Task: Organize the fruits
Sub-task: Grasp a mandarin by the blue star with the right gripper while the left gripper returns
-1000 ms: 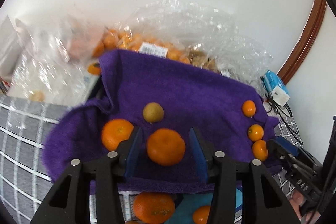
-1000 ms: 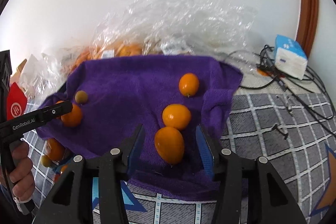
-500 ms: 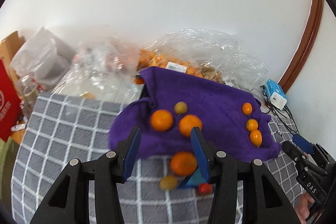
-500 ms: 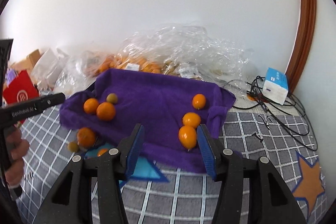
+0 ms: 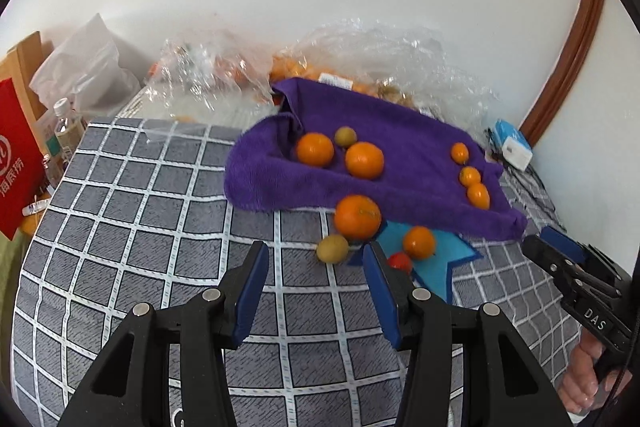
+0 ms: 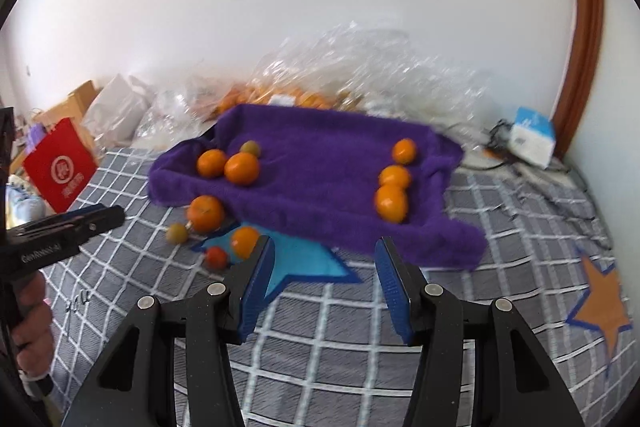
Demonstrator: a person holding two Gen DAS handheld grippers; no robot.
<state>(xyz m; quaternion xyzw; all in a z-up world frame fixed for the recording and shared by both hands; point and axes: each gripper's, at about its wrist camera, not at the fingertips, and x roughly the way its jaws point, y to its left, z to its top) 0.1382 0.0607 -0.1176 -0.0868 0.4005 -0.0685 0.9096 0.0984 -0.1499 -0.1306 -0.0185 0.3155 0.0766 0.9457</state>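
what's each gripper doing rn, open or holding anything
Left gripper: open, holding nothing, above the checked cloth.
Right gripper: open, holding nothing, short of the purple towel.

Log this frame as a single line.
left gripper: open, empty | right gripper: open, empty | purple towel: six fruits | checked cloth: four loose

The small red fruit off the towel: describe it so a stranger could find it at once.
Start at the purple towel on the grey checked cover, then drop to the blue star patch at its near edge. Four fruits sit loose there. The small red fruit lies nearest the left gripper, the smallest of the four and the only red one beside two oranges and a yellow-green fruit.
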